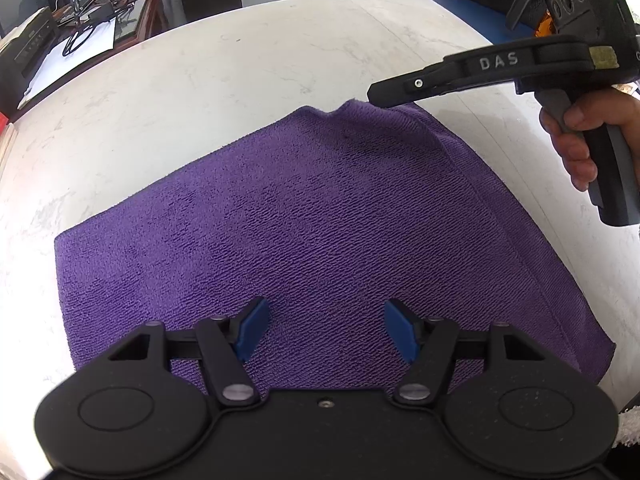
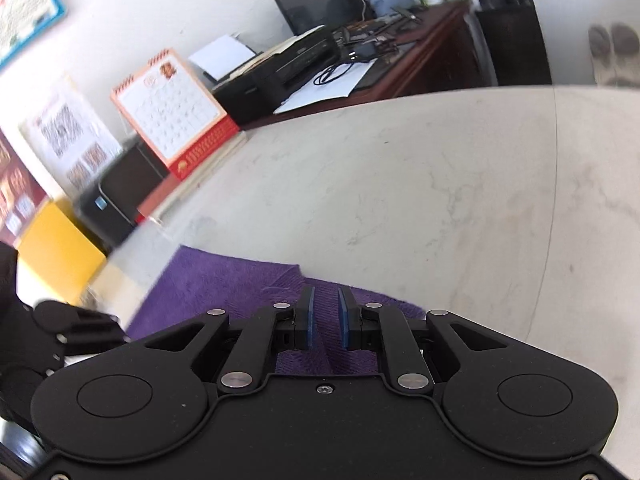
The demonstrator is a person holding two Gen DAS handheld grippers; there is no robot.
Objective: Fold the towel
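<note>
While the pale marble table (image 1: 248, 60) takes up most of the room in front of me, the purple towel (image 1: 320, 216) lies flat across its middle, already looking doubled over, with a stitched hem running down its right side and a small raised pucker at the far edge. To the left of the table sits a dark desk (image 2: 420, 64) crowded with a printer (image 2: 280, 72), a monitor and cables, and a red-footed calendar (image 2: 172, 112) leans near the table's corner. Over the towel's near edge hangs the left gripper (image 1: 325, 330), its blue pads (image 1: 253, 328) spread wide with bare cloth showing between them, holding nothing. At the far right corner the right gripper (image 2: 326, 320) is down low on the cloth; its pads sit close together with a narrow gap, and a ridge of purple fabric seems to run up between them, but I cannot tell whether they are truly pinching it or merely resting above it. The person's right hand (image 1: 576, 148) is wrapped round that tool's handle. My guess is that the work stands between folds, with the corners being taken up for the next one. That would call for the left tool to drop and close on the near edge, then both to lift and carry together so the layers land square.
</note>
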